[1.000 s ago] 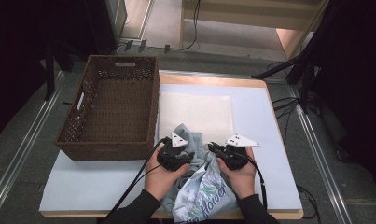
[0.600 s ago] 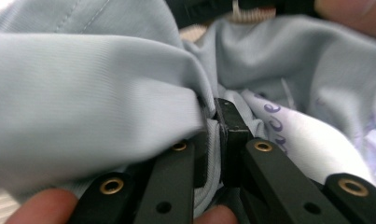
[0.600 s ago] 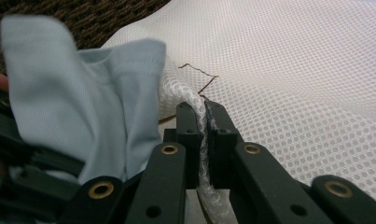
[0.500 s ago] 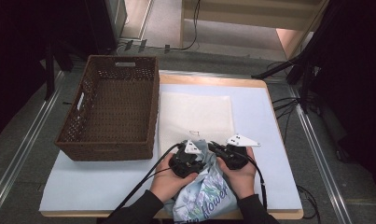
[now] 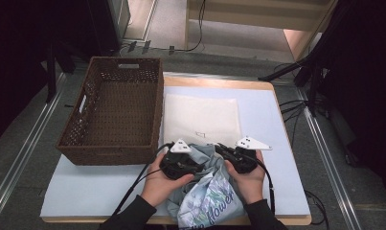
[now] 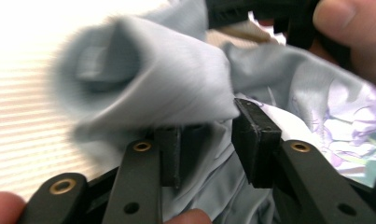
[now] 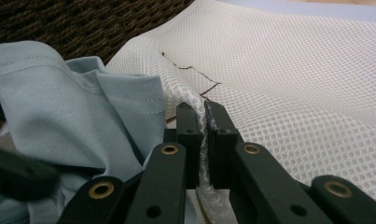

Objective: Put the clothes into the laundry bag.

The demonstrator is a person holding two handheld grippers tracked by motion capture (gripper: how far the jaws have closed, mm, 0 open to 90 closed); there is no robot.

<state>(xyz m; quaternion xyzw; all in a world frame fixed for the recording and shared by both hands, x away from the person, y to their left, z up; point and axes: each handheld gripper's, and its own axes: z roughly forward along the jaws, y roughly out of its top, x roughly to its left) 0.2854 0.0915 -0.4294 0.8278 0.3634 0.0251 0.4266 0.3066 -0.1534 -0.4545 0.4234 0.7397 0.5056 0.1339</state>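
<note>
High view: pale blue garment bunched at table's near edge, between left gripper and right gripper; white mesh bag flat behind it, wicker basket to the left.

Left gripper view: jaws apart, just been opening; blurred garment fold above and between pads, not pressed.

Right gripper view: jaws clamped on mesh bag edge; garment just beside, left.
</note>
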